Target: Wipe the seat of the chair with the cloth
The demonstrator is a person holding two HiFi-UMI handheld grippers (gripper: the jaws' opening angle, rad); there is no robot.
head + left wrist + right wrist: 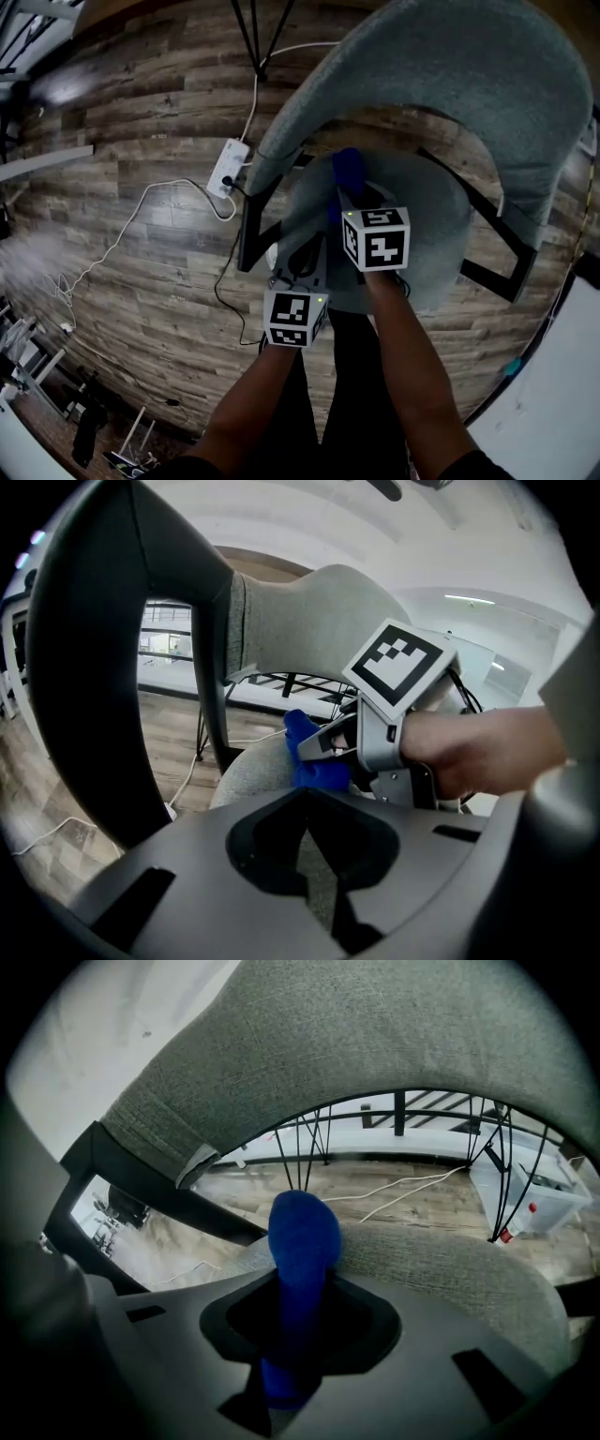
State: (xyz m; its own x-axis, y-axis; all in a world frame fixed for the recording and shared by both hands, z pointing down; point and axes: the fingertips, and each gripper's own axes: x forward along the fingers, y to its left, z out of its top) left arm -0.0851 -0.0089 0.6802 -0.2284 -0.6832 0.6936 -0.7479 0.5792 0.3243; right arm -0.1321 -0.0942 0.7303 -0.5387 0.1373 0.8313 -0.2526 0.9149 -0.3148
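A grey fabric chair [487, 84] with a curved back stands on a wood floor [141, 112]. Over its round seat [441, 234], a bright blue cloth [303, 1241] is bunched into a narrow roll. It points lengthwise away from the person, toward the backrest. The right gripper [300, 1335] clamps its near end. The left gripper [319, 874] has its jaws nearly together, holding nothing.

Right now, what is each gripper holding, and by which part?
The right gripper clamps the blue cloth by one bunched end; the left gripper holds nothing.
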